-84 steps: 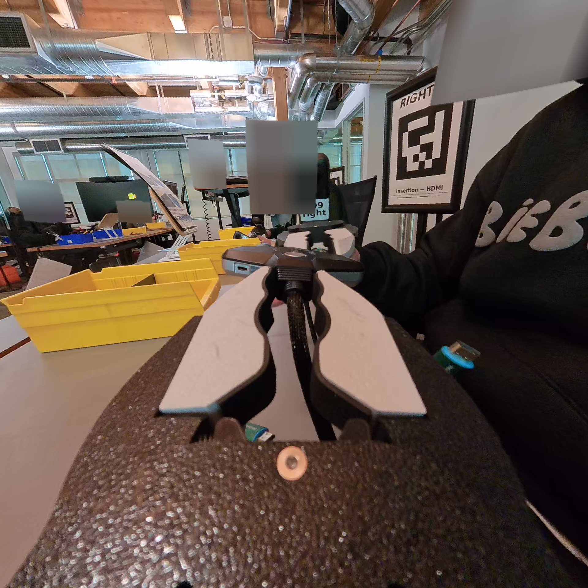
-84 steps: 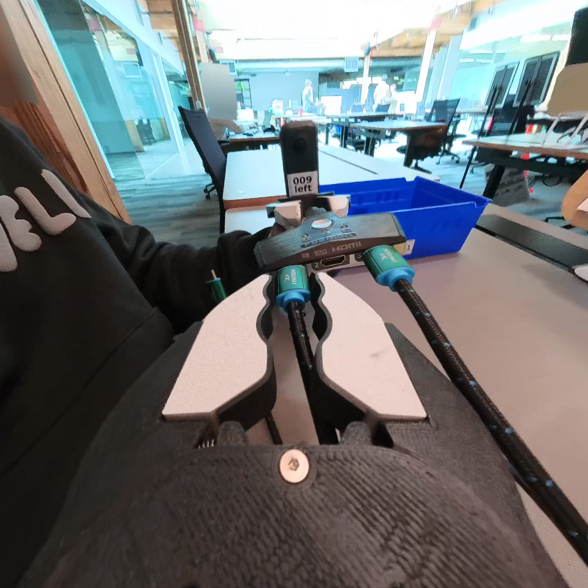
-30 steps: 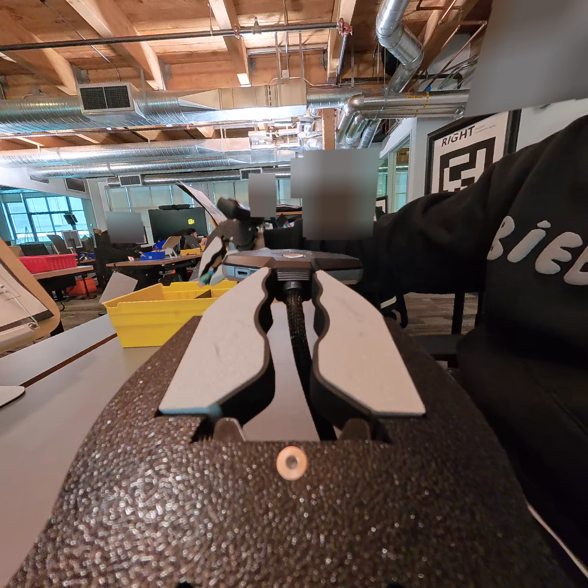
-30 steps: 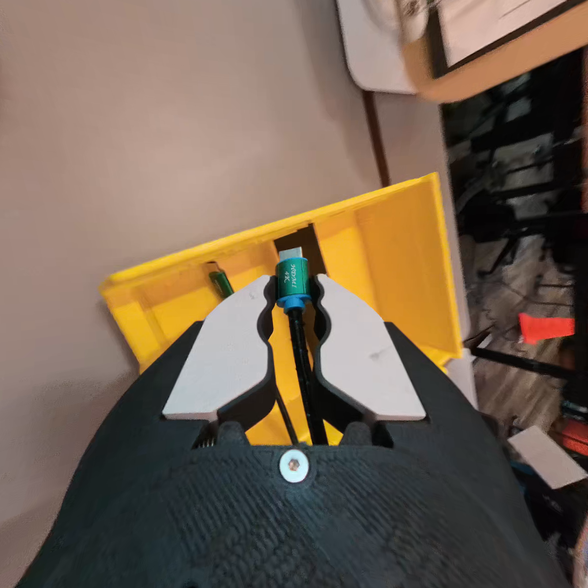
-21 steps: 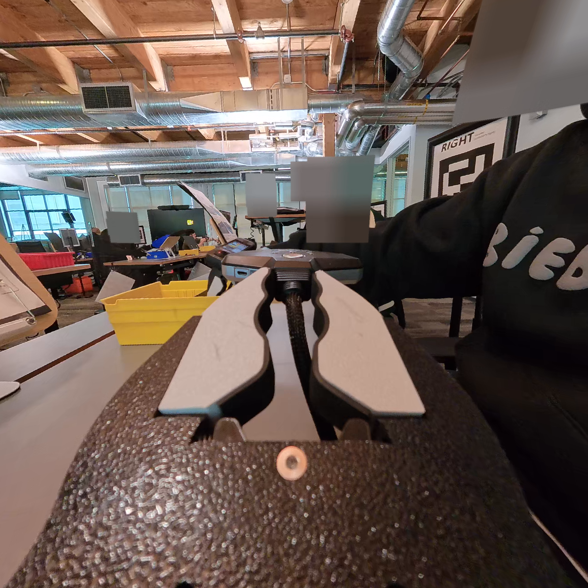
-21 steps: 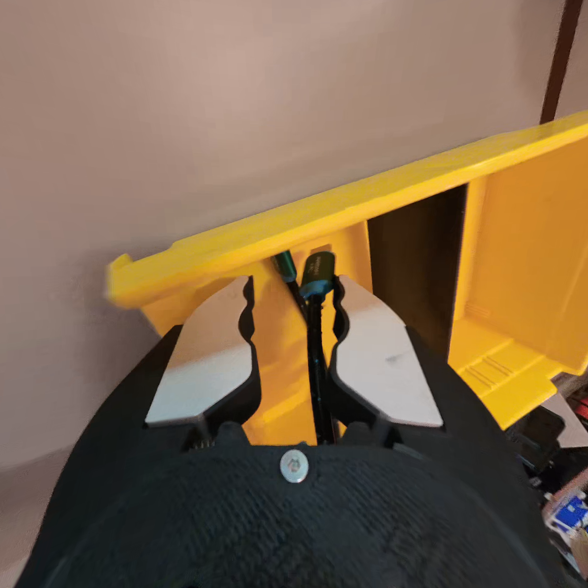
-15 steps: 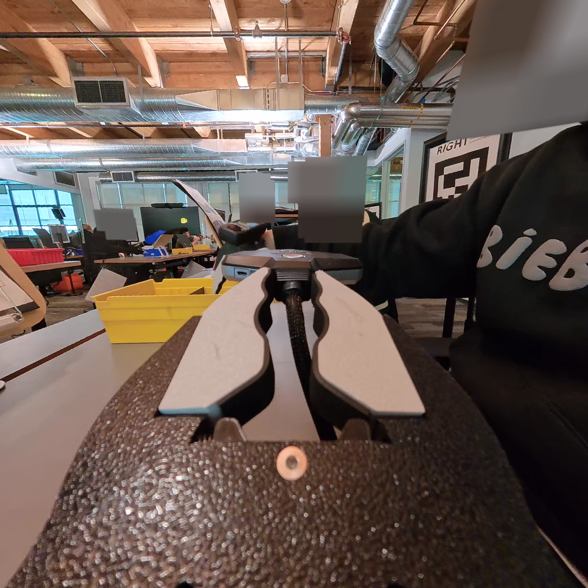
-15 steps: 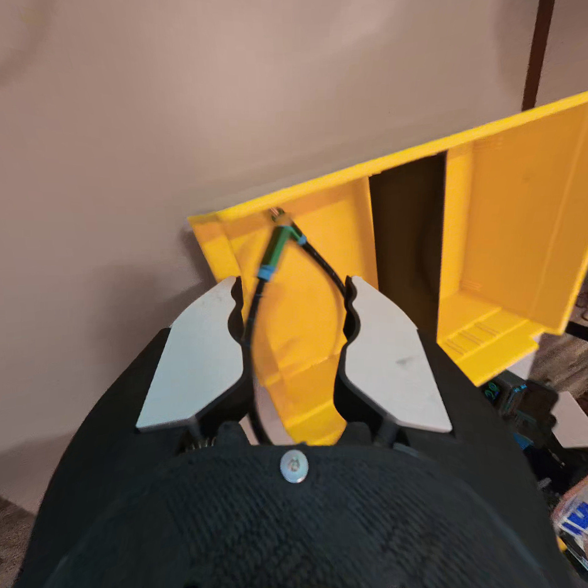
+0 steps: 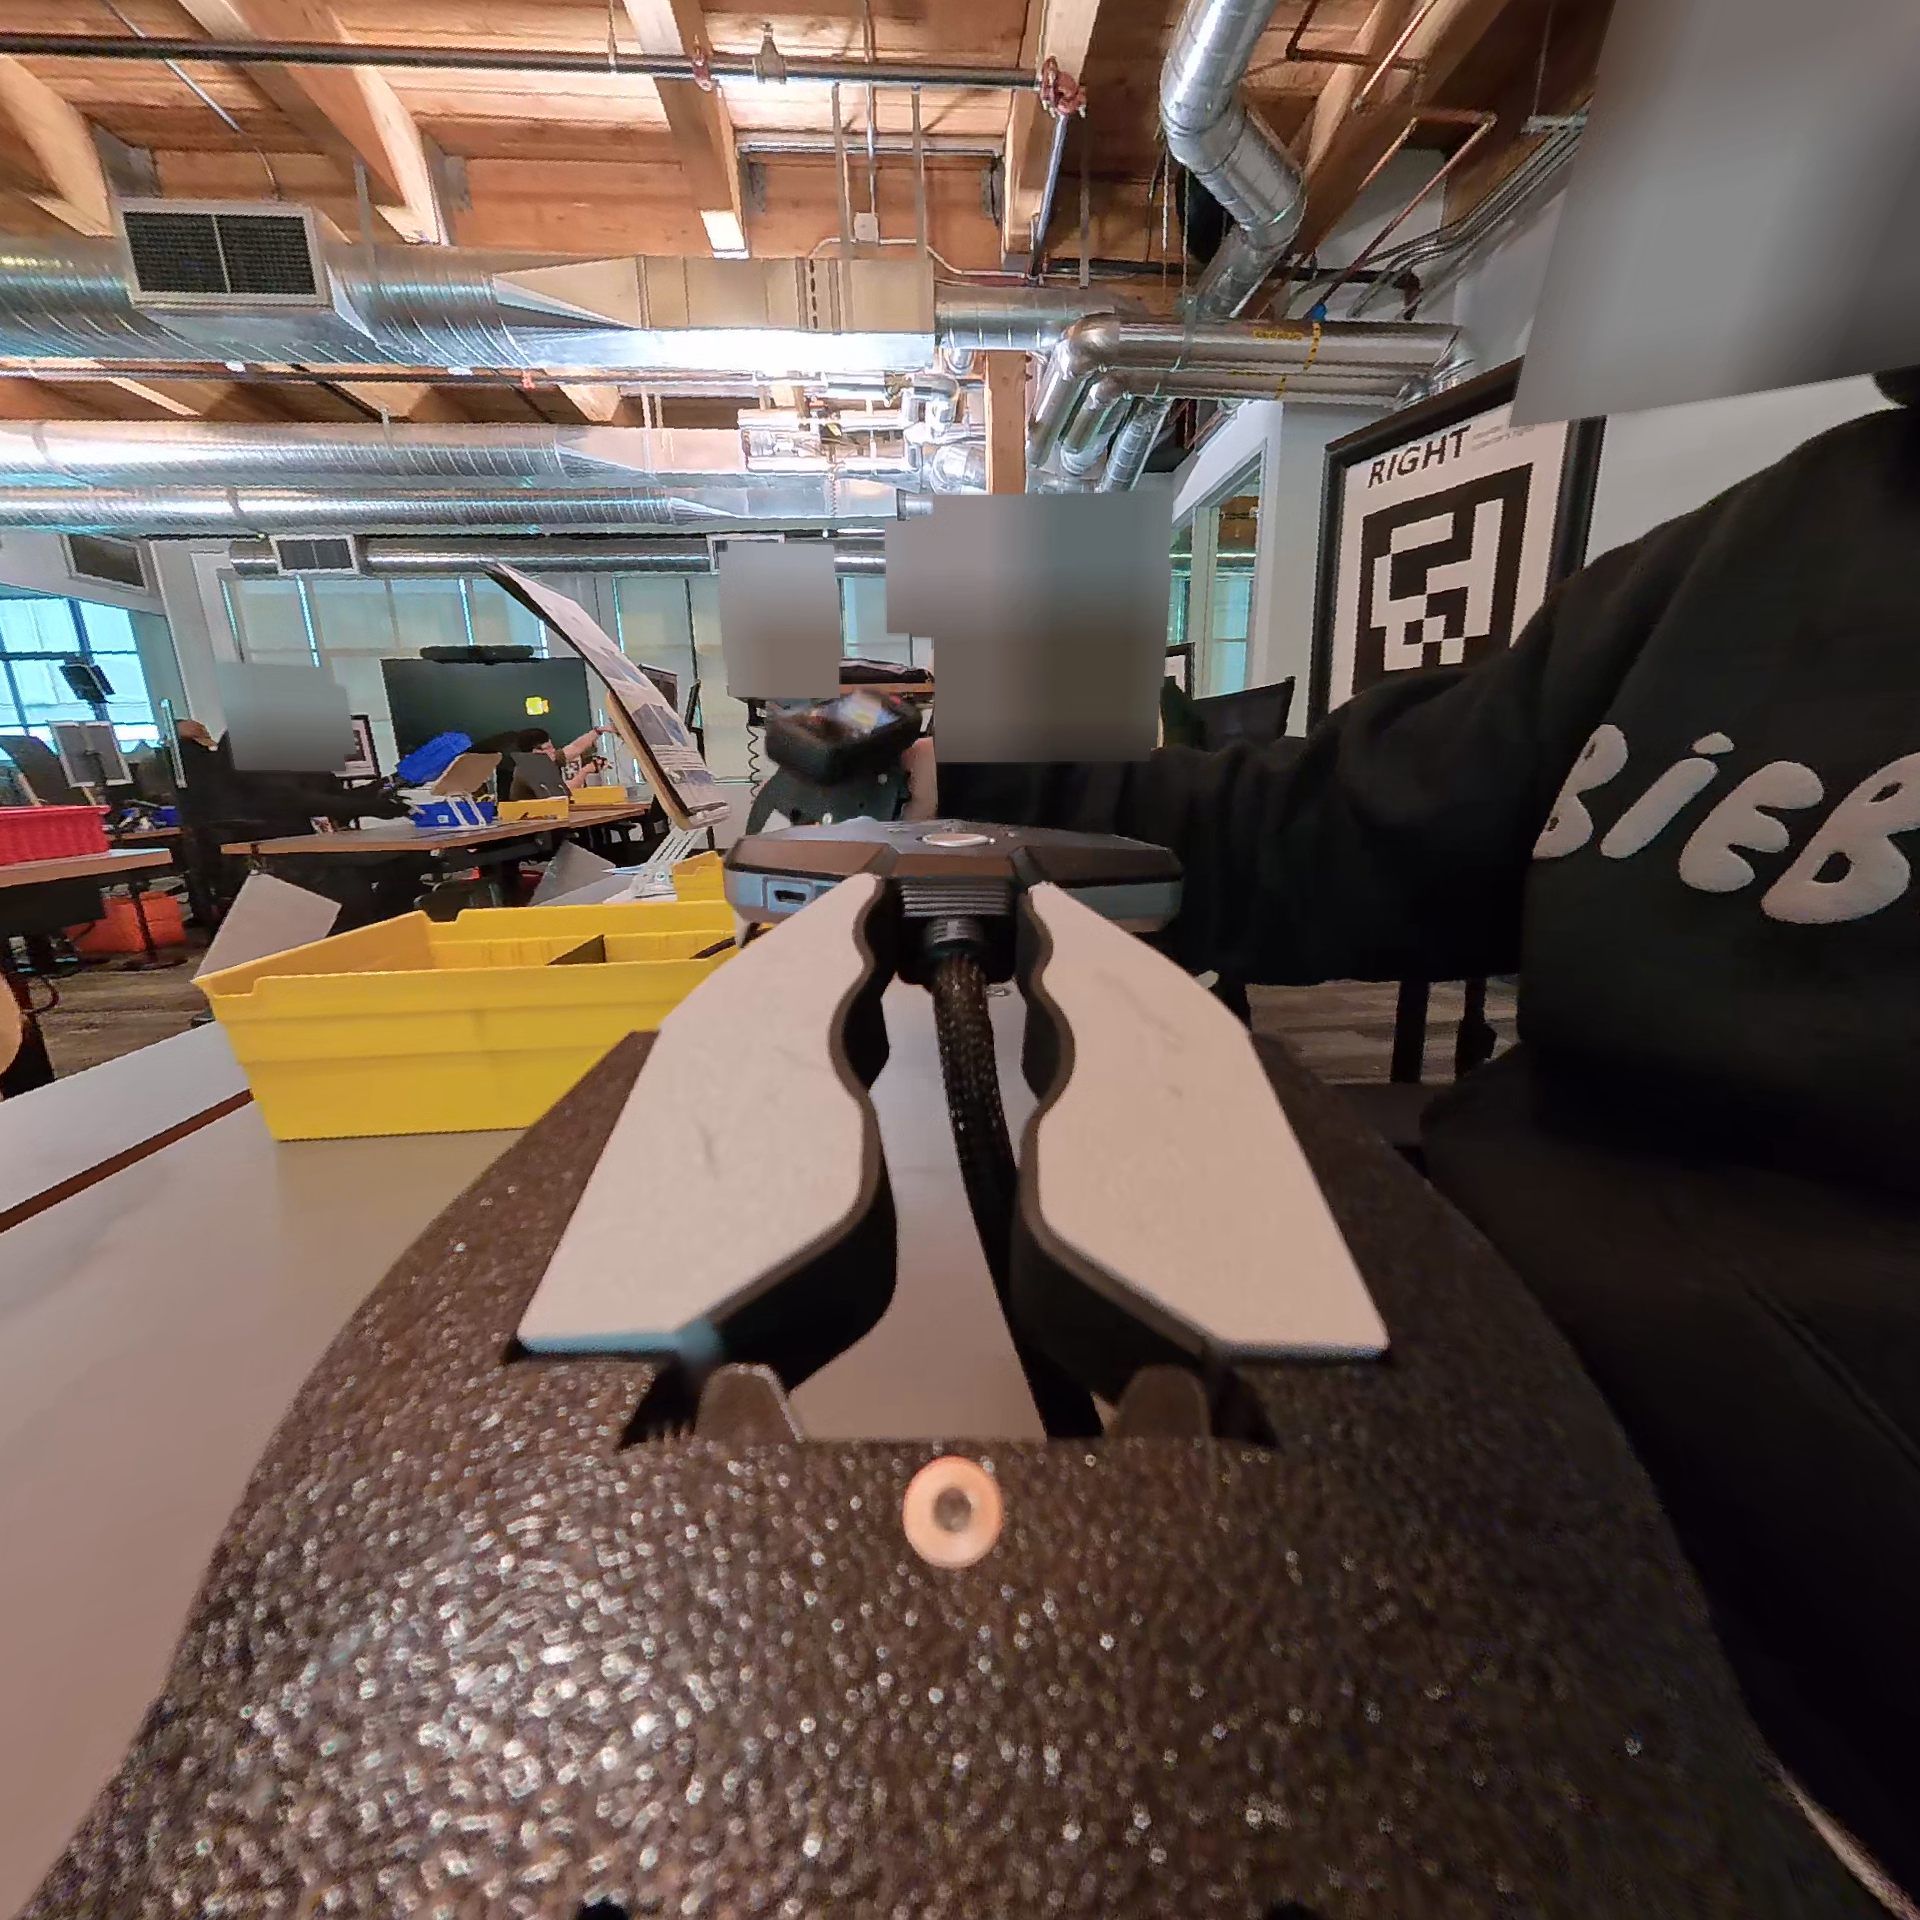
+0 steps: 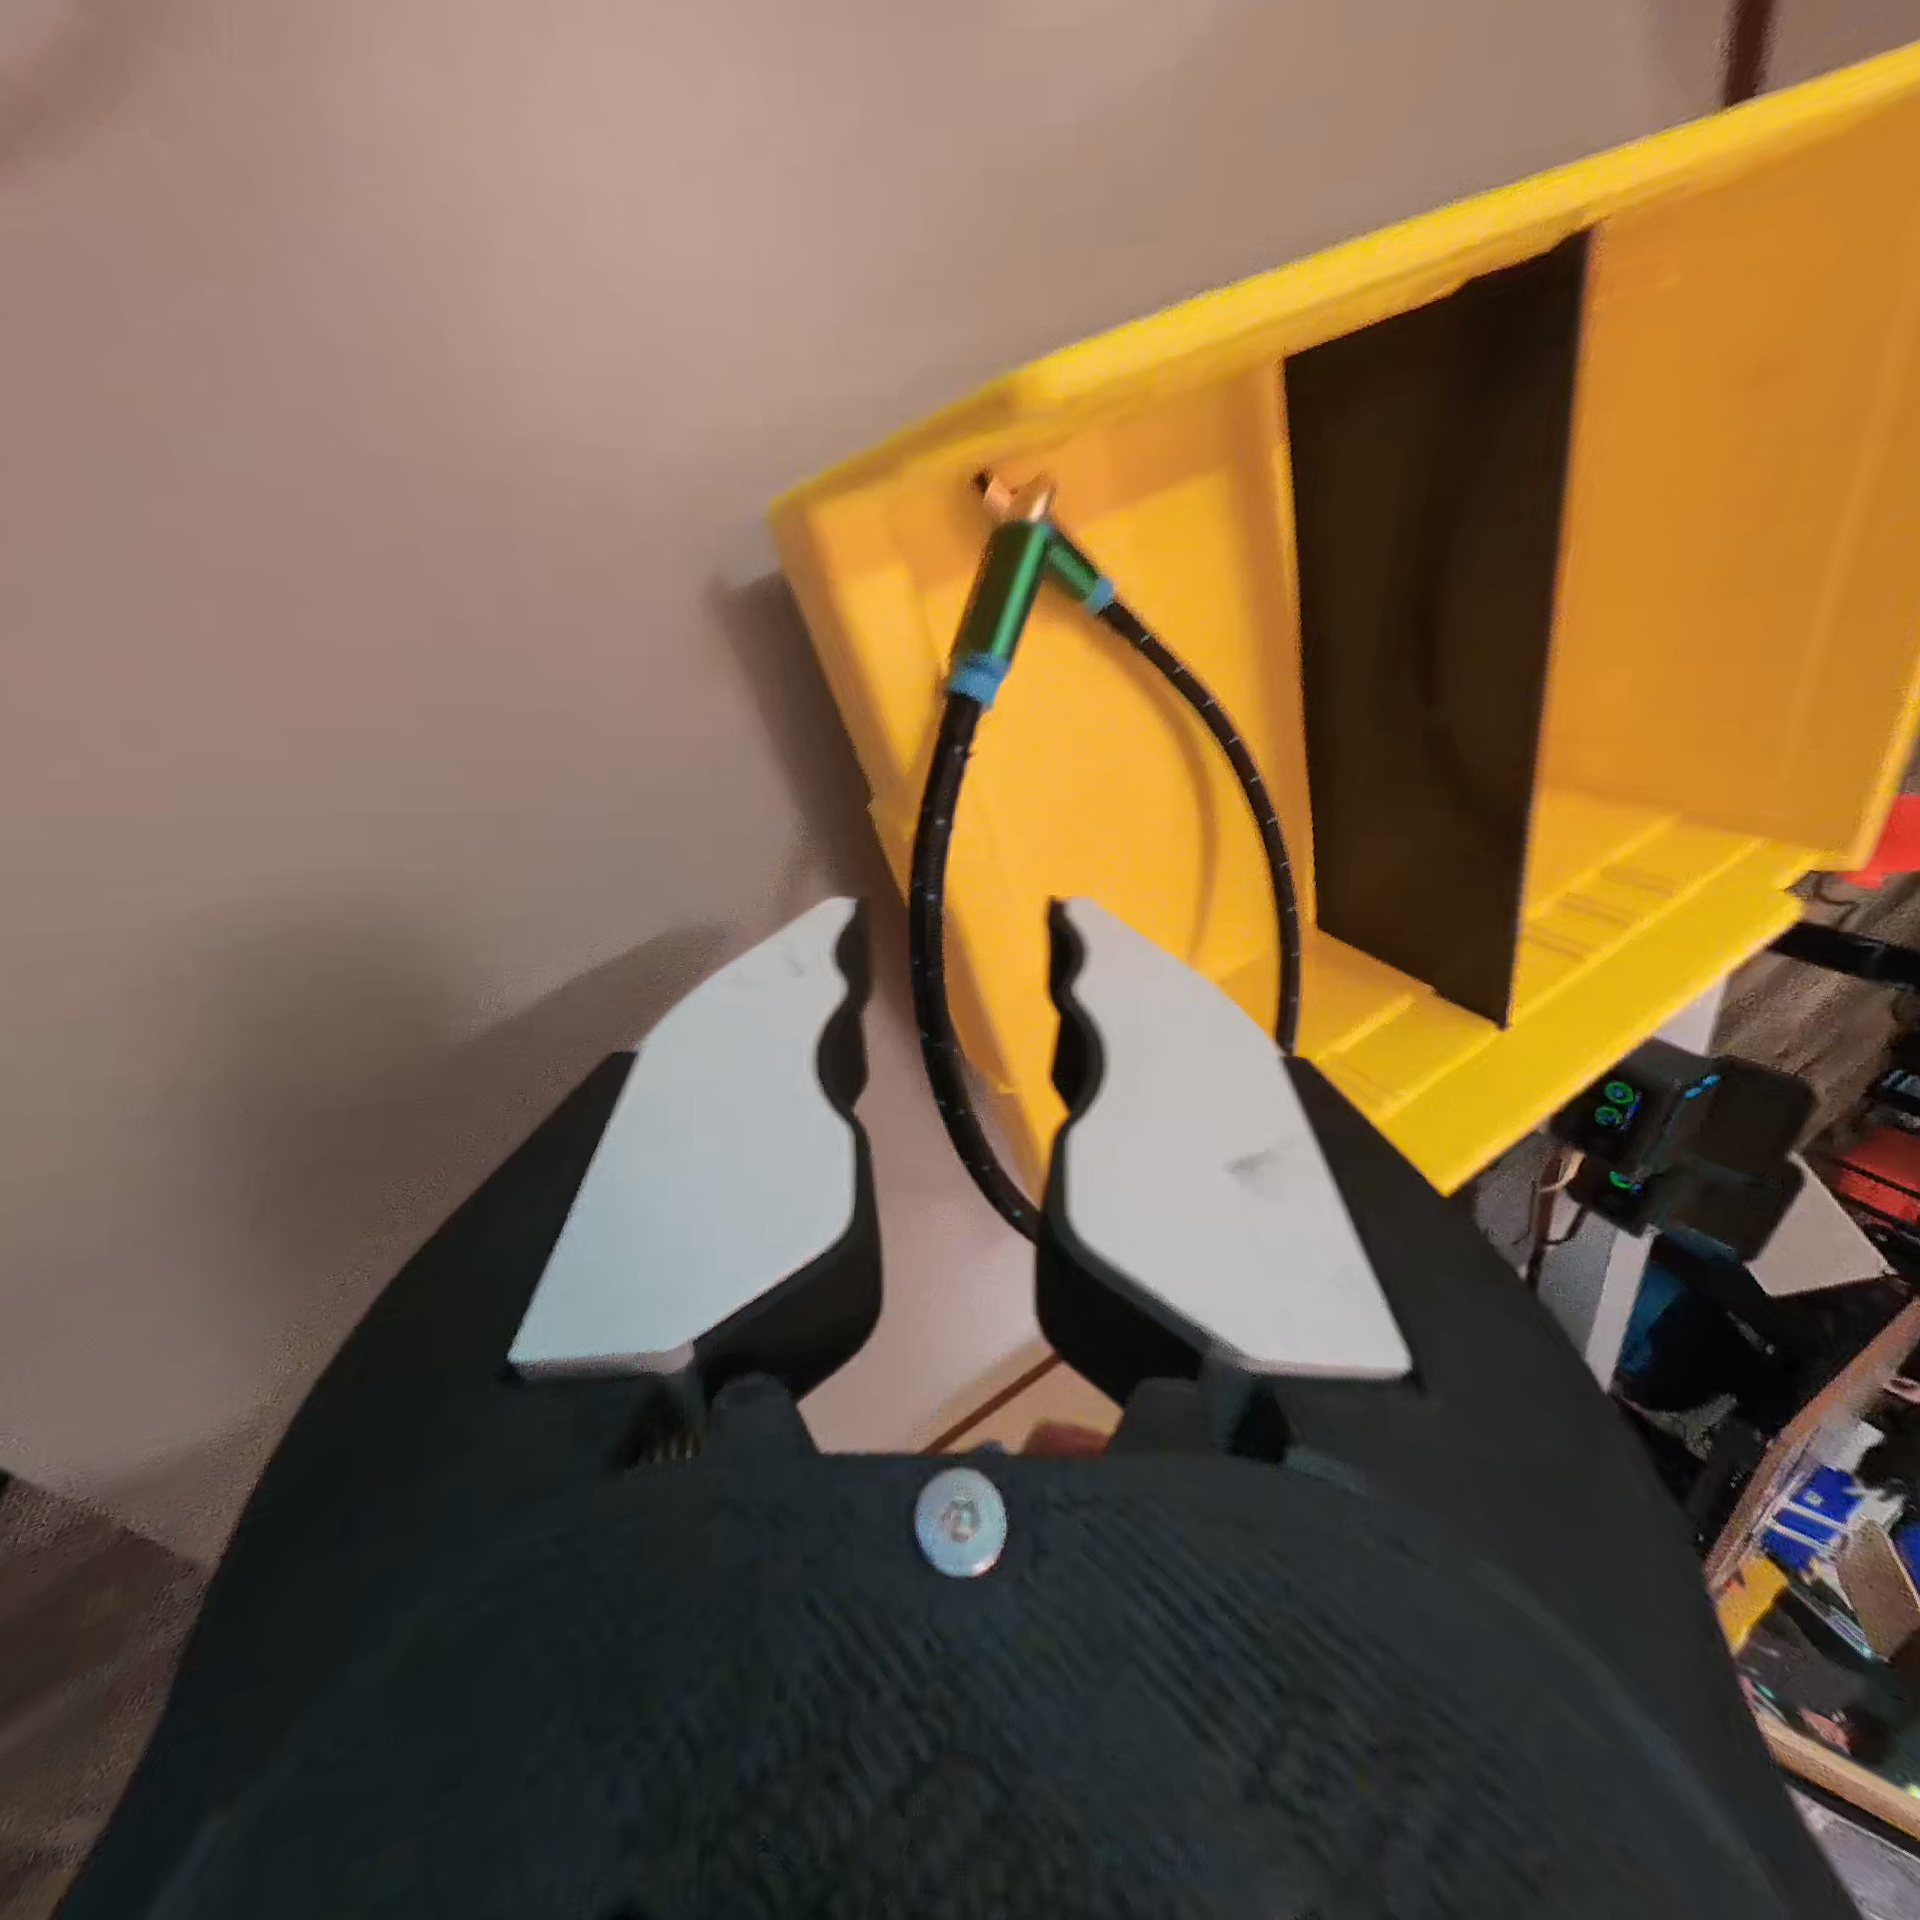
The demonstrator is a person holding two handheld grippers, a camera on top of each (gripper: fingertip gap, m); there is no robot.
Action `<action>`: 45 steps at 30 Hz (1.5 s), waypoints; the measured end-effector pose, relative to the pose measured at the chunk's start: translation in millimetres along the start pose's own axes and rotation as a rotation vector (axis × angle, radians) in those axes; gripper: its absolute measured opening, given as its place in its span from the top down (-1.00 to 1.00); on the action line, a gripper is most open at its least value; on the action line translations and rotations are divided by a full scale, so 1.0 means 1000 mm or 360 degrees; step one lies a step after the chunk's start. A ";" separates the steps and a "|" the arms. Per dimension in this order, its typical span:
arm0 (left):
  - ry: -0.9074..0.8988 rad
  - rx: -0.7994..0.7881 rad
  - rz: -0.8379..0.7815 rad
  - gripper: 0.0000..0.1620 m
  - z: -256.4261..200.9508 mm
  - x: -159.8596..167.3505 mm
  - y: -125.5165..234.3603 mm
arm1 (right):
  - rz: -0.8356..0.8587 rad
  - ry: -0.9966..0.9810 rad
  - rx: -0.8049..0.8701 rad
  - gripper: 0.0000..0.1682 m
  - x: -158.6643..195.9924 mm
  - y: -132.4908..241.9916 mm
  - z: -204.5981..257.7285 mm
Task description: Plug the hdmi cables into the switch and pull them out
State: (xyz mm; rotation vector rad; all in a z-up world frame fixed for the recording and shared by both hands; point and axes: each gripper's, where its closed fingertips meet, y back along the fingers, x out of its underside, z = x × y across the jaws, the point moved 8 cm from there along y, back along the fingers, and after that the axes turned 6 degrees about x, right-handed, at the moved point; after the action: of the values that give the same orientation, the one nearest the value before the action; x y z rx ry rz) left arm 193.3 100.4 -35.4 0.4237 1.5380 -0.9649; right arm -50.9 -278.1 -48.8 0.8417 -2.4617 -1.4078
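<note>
1. Nearest me, my left gripper (image 9: pixel 951 914) is clamped on the braided black tail cable (image 9: pixel 971 1060) of the HDMI switch (image 9: pixel 951 868), right where the cable meets the body. The switch sits level at the fingertips, above the table, with an empty port showing on its left face.
2. My right gripper (image 10: pixel 954 914) has its fingers spread and holds nothing. It points down toward the yellow bin (image 10: pixel 1704 395).
3. Just beyond the right fingertips, an HDMI cable (image 10: pixel 940 821) loops up into the bin. Its two green plugs (image 10: pixel 1003 603) rest together in the bin's left compartment, against the wall.
4. I judge the unplugging finished and the cable dropped off. To end well, I would draw the right gripper back clear of the loop without snagging it, and keep the left grip steady so the switch does not swing.
5. The bin stands on a plain grey table (image 9: pixel 135 1299), left of the switch in the left wrist view.
6. Beyond the bin: an open workshop with more desks, bins, exposed wooden beams and silver ducts (image 9: pixel 436 343). A person's dark sleeve (image 9: pixel 1382 831) reaches across behind the switch.
</note>
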 end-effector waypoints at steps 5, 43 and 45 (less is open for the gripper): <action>-0.0002 0.0020 0.0004 0.74 -0.002 0.000 -0.002 | -0.0003 -0.0073 -0.0094 0.93 0.004 -0.018 0.002; -0.0170 0.0230 0.0085 0.74 -0.019 -0.001 -0.018 | -0.1998 -0.0545 -0.0447 0.44 -0.184 0.101 0.113; -0.0189 0.0252 0.0089 0.74 -0.021 -0.001 -0.018 | -0.2065 -0.0541 -0.0551 0.57 -0.184 0.106 0.116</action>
State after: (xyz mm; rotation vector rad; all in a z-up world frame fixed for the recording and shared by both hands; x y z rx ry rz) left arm 167.3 106.2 -29.4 0.5099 1.3413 -1.0535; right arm 11.3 -49.9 -0.7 2.4515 -1.5969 -2.3392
